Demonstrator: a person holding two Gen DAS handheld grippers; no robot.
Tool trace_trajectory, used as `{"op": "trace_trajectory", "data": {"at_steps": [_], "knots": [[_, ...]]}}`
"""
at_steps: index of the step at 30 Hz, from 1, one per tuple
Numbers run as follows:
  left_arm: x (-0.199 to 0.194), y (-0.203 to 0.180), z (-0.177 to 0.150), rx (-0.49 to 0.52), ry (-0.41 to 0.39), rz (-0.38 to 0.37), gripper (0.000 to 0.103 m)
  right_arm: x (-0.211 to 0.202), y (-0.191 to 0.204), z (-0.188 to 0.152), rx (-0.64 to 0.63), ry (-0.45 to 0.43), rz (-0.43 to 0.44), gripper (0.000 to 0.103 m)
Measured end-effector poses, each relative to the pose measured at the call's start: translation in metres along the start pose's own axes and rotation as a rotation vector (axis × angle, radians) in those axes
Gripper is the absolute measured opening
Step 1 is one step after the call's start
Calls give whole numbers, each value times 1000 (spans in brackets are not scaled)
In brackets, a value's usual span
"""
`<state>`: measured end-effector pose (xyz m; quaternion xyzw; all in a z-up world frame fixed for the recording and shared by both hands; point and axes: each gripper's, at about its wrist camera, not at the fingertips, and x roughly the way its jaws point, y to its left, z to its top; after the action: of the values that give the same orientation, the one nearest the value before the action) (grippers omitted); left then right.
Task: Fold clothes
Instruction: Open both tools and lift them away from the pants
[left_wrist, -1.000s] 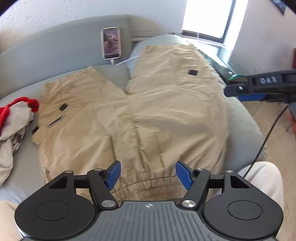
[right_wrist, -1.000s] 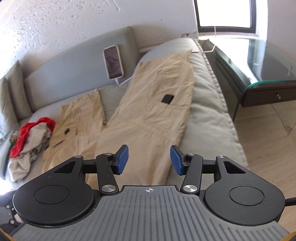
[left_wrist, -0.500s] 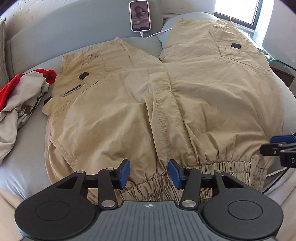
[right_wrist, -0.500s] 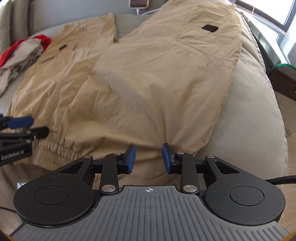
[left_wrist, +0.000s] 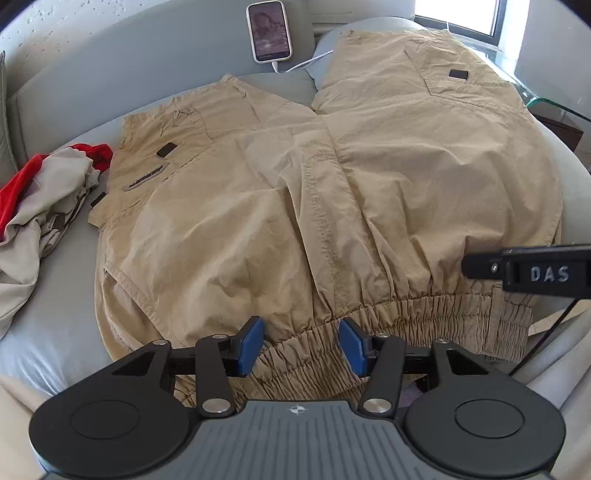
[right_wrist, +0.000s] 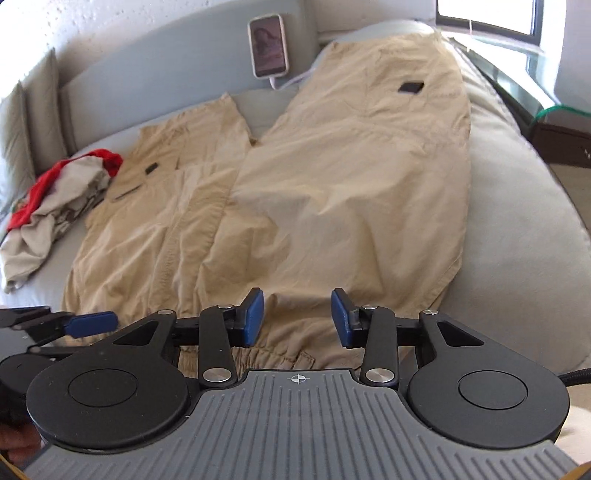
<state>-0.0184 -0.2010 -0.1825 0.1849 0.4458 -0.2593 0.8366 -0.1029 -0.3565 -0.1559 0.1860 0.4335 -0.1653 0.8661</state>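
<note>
Tan cargo trousers (left_wrist: 295, 203) lie spread flat on a grey sofa, legs pointing away and the gathered elastic waistband (left_wrist: 424, 314) nearest me. My left gripper (left_wrist: 302, 345) hovers over the left part of the waistband. Its jaws are opening, with gathered cloth lying between the blue pads but not pinched. My right gripper (right_wrist: 297, 317) is over the right hip of the trousers (right_wrist: 332, 184). Its jaws are also opening, with cloth below them and nothing gripped. One of its fingers (left_wrist: 484, 265) shows at the right edge of the left wrist view.
A phone (left_wrist: 269, 31) on a white cable leans against the sofa back. A heap of red and beige clothes (left_wrist: 44, 199) lies at the left. A glass-topped side table (right_wrist: 517, 85) and bare floor are beyond the sofa's right edge.
Both grippers have come down and closer to the waistband. Their jaws narrowed, then spread a little again. The trousers have not moved.
</note>
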Motion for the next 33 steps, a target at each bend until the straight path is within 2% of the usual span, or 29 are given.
{"op": "trace_trajectory", "data": {"at_steps": [3,6,8,11,15,18,21,24,26,29,33], "knots": [[-7,1,-4,37,32,4,51,25,-3,-12,32,123,-9,38],[-19,4,-7,26,46,6,50,11,-5,-26,-9,193,-56,39],[-35,3,-6,27,9,-17,50,-6,-12,-31,13,206,-71,40],[-65,-3,1,35,-76,-53,55,-51,-27,-30,105,102,23,44],[-107,-15,14,37,-185,-118,60,-107,-43,-17,221,-46,149,60],[-135,-22,22,25,-238,-198,62,-147,-53,-3,262,-142,215,62],[-155,-29,28,18,-276,-281,64,-202,-66,7,309,-311,245,63],[-164,-39,32,25,-277,-340,64,-257,-81,4,352,-455,222,71],[-164,-46,31,40,-267,-363,64,-284,-87,-1,348,-501,170,72],[-156,-56,31,62,-239,-360,64,-306,-90,-7,312,-523,48,77],[-139,-59,27,75,-193,-334,64,-299,-95,-8,278,-492,-57,81]]}}
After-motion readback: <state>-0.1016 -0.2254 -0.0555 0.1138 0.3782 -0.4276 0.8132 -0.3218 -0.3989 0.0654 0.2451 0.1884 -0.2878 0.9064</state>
